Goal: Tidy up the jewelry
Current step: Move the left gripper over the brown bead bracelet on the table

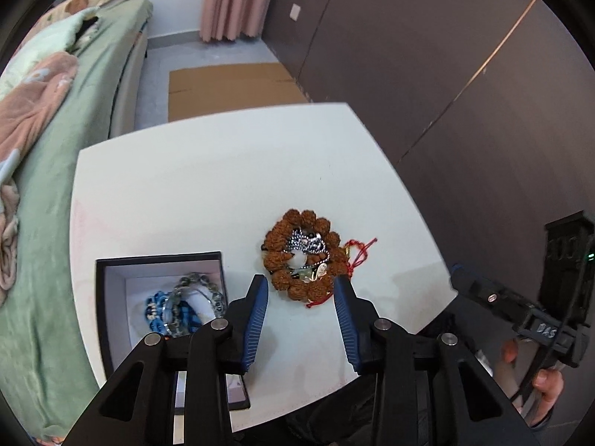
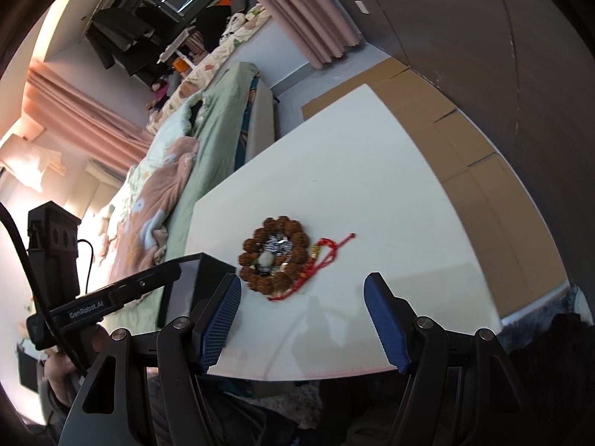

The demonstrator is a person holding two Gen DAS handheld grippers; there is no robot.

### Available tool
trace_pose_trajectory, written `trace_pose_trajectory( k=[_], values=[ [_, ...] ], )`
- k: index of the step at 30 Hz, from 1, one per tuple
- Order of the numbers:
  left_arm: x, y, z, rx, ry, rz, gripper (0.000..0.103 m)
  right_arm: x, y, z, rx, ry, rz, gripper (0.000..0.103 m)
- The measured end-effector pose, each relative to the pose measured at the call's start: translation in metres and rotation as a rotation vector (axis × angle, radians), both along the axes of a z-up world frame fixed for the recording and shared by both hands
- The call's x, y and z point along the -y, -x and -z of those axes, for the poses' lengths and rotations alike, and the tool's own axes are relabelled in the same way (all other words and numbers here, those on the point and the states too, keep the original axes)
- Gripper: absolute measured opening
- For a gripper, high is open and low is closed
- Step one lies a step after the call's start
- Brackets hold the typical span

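A brown seed-bead bracelet [image 1: 277, 258] lies on the white table [image 1: 208, 186], ringing a silver chain piece [image 1: 306, 242] and small charms, with a red cord [image 1: 359, 251] at its right. My left gripper [image 1: 301, 286] is open and empty, its fingertips just short of the bracelet on either side. A black jewelry box [image 1: 108, 297] at the left holds a blue bead bracelet [image 1: 156, 310] and a grey bead bracelet [image 1: 208, 286]. My right gripper [image 2: 302, 282] is open and empty, low over the near table edge. The bracelet [image 2: 256, 241], the cord [image 2: 331, 247] and the box [image 2: 186, 290] show there too.
A bed with a green sheet [image 1: 55, 186] runs along the table's left side. Flattened cardboard [image 1: 230, 89] lies on the floor beyond the table. A dark wall [image 1: 446, 74] stands at the right. The right gripper's body [image 1: 539, 319] hangs off the table's right corner.
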State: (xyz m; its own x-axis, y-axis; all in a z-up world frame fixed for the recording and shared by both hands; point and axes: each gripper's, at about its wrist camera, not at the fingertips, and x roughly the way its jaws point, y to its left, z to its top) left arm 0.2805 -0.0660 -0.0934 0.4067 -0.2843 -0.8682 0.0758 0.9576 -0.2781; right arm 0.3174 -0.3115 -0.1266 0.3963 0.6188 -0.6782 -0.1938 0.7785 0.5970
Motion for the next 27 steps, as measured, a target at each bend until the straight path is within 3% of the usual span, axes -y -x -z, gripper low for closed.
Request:
trace_pose_trajectory(
  k=[10,15,18,27],
  values=[
    [0.017,-0.023,0.037,-0.136,-0.020,0.019,0.038,0.013,-0.015,0.017,-0.017,-0.003,0.040,0.069],
    [0.013,-0.033,0.060,-0.233,0.035,-0.015,0.039,0.016,-0.018,0.020,-0.015,0.016,0.047,0.069],
    [0.016,-0.032,0.058,-0.206,0.027,-0.012,0.044,0.020,-0.020,0.025,-0.022,0.013,0.058,0.069],
    [0.033,-0.034,0.060,-0.181,-0.110,0.004,0.044,0.018,-0.020,0.032,-0.038,0.023,0.057,0.069]
  ],
)
